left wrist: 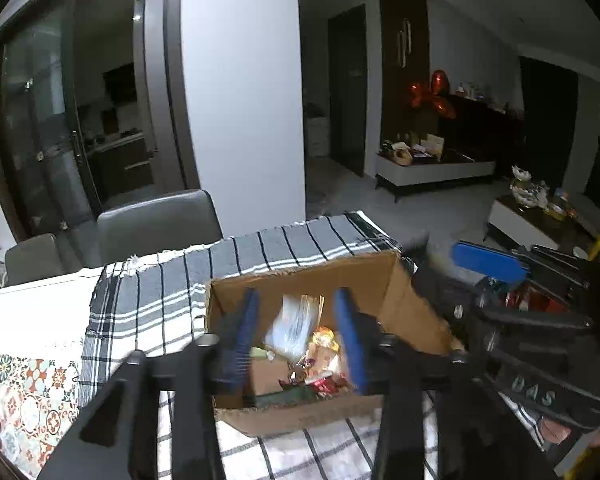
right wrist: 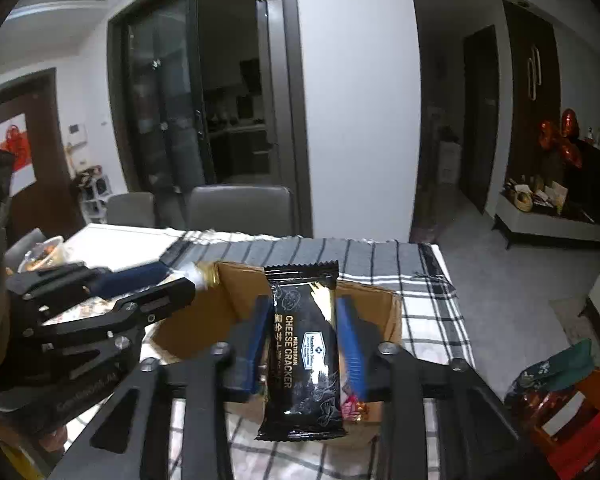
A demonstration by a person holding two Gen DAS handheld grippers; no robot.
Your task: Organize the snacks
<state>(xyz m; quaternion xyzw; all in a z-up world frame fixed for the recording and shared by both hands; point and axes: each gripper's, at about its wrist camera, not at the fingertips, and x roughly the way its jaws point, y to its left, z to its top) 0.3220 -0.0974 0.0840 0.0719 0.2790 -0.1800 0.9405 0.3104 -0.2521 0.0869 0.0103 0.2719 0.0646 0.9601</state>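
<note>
**Well under way: box partly filled, two packets hovering over it**

Roughly speaking, the sorting looks about midway. One cardboard box (left wrist: 400,292) stands open on the checked cloth (left wrist: 148,300) over the table (left wrist: 32,296), and a jumble of small wrapped snacks (left wrist: 320,380) already lies in its bottom. They are too tangled for me to count; several, at least.

Two packets have yet to land. The left gripper (left wrist: 297,300) hangs over the box with its blue pads spread. One clear packet (left wrist: 294,330), blurred, sits loose between them with a gap on either side, above the pile.

The right gripper (right wrist: 302,302) also points down at the box. One black cheese cracker packet (right wrist: 304,352) stands upright and fills the space between its pads. I cannot tell whether they pinch it or merely flank it.

What I judge is left: both packets into the box, then whatever waits elsewhere. One clear tub of snacks (right wrist: 44,252) sits at the far side of the table. Two grey chairs (left wrist: 156,224) stand behind it.
</note>
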